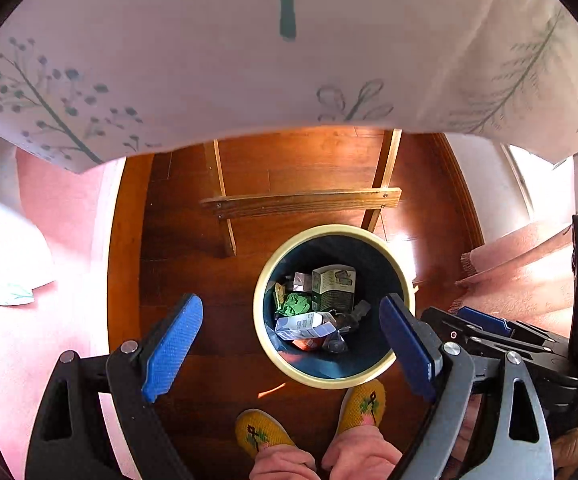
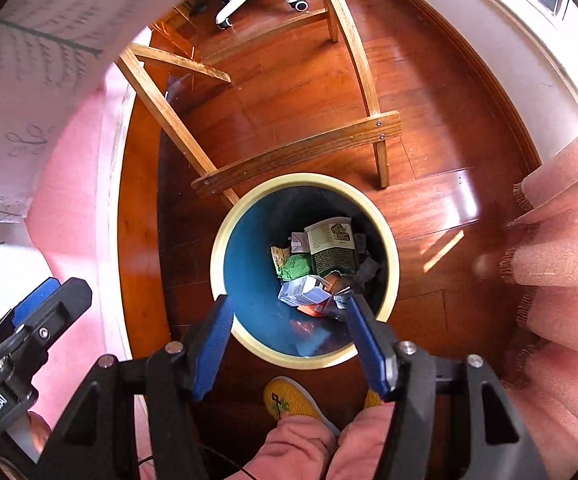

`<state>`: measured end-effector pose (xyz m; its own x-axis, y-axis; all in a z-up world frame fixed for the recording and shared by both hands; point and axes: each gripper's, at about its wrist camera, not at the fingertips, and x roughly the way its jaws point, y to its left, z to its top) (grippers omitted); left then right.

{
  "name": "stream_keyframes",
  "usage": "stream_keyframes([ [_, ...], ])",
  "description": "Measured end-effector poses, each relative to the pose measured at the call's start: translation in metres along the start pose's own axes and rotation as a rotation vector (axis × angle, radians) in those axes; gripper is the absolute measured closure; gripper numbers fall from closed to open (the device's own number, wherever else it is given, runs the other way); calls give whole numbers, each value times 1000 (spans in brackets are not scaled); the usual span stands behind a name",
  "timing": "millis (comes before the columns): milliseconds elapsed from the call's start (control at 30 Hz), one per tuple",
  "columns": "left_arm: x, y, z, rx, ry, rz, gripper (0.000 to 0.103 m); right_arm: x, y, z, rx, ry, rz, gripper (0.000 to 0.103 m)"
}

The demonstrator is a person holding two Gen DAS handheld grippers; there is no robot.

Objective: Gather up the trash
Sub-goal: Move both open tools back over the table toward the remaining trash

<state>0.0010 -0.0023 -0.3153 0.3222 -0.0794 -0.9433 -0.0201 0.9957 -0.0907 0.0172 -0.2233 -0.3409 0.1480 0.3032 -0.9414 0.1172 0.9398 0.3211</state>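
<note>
The round dark-blue trash bin with a cream rim (image 1: 403,280) stands on the reddish-brown wooden floor (image 1: 177,240), just in front of the person's yellow knitted slippers (image 1: 263,432). Both tools point steeply down over it. The left tool (image 1: 291,344) is spread wide, its blue pads (image 1: 173,348) flanking the bin's mouth with nothing between them. The right tool (image 2: 287,344) stands moderately open, also empty (its right finger overlaps the bin's rim in the right wrist view).

Inside the bin lies the collected trash: a dark-green printed carton (image 2: 335,246) standing against the far wall, a crumpled green wrapper (image 2: 295,268) beside it, and a crushed blue-and-white carton (image 2: 303,292) nearer the person. Behind the bin is a light wooden table frame (image 2: 301,152), under a white cloth printed with plants (image 1: 209,80).
</note>
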Motion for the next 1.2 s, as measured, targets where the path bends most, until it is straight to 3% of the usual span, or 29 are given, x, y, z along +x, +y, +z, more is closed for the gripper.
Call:
stream_keyframes([
  [367,-147,1,34,-1,-104,-3,14,-141,53,3,-59,-46,11,44],
  [700,-271,21,65,57,-211,22,14,-256,118,10,-136,-160,33,44],
  [1033,-338,48,110,99,-329,125,14,-309,174,41,-195,-306,64,44],
  [1200,-348,59,133,88,-380,160,14,-320,196,66,-222,-311,49,44],
])
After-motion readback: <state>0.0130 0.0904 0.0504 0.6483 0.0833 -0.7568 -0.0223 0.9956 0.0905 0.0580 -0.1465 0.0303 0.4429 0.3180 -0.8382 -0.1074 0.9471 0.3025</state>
